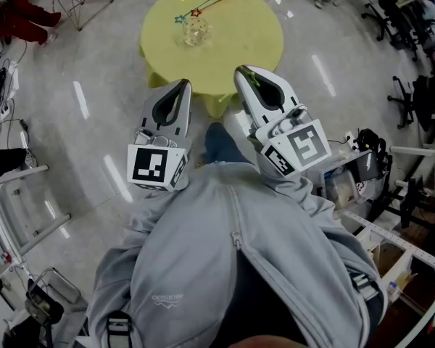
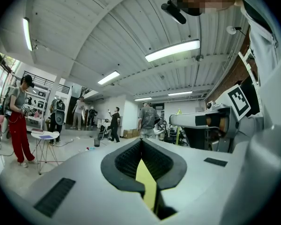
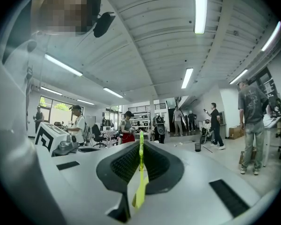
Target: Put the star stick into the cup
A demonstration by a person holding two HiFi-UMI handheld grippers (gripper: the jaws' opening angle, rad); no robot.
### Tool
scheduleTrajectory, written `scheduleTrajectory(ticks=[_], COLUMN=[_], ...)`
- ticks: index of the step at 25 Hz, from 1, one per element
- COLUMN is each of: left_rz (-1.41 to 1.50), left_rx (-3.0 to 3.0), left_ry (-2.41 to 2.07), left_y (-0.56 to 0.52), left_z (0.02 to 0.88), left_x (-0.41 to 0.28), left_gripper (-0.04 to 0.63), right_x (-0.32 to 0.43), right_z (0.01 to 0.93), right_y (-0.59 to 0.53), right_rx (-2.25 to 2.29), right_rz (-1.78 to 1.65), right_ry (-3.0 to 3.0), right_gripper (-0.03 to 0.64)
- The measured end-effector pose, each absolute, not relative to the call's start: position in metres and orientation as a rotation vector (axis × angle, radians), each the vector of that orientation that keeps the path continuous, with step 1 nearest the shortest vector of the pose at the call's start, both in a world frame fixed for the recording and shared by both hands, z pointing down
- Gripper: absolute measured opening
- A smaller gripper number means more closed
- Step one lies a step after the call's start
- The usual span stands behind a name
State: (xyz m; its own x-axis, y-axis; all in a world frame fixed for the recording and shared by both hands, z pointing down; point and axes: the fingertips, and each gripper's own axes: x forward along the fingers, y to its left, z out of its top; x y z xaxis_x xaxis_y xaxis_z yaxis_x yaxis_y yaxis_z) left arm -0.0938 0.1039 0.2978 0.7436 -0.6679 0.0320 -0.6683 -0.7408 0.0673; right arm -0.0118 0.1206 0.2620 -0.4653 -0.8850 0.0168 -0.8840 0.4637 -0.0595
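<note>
The 2 tongs (left gripper (image 1: 180, 85), right gripper (image 1: 246, 72)) are closed on nothing; cup (image 1: 194, 31) and star sticks (image 1: 196, 11) lie well ahead of them.

The star sticks (image 1: 203, 7) on the bench (image 1: 254, 35) are too small to count; the left tongs (image 1: 183, 85) and right tongs (image 1: 245, 73) cover parts of its near edge.

Head view steeply down (others upward, roomward)

Round yellow table (image 1: 254, 42), clear cup (image 1: 194, 30) and star sticks (image 1: 196, 11) on top.
</note>
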Motion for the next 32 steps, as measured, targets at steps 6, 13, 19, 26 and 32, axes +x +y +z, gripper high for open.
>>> scheduleTrajectory(ticks=[6,13,19,26,32], left_rz=[0.028,0.067,0.094,0.120,0.158], left_rx=[2.829,2.785,2.750,2.717,2.667], left_ry=[-1.118,-1.145,-1.187,-1.251,-1.318], left_y=[0.043,-0.036,-0.094,-0.149,-0.180], left_z=[0.309,0.317,0.322,0.324,0.337], left_x=[-0.080,-0.053,-0.028,-0.004,0.007], left_gripper=[0.017,0.018,0.017,0.017,0.017], right_x=[0.003,0.028,0.050,0.065,0.071], right_z=[0.273,0.278,0.283,0.286,0.299], right_y=[0.052,-0.035,-0.099,-0.161,-0.195], right_rx=[-1.597,-1.546,-1.475,-1.354,-1.240], right_rz=[-0.114,-0.149,-0.184,-0.214,-0.256], right_ry=[2.706,2.743,2.779,2.830,2.871], right_gripper=[0.037,0.037,0.037,0.037,0.037])
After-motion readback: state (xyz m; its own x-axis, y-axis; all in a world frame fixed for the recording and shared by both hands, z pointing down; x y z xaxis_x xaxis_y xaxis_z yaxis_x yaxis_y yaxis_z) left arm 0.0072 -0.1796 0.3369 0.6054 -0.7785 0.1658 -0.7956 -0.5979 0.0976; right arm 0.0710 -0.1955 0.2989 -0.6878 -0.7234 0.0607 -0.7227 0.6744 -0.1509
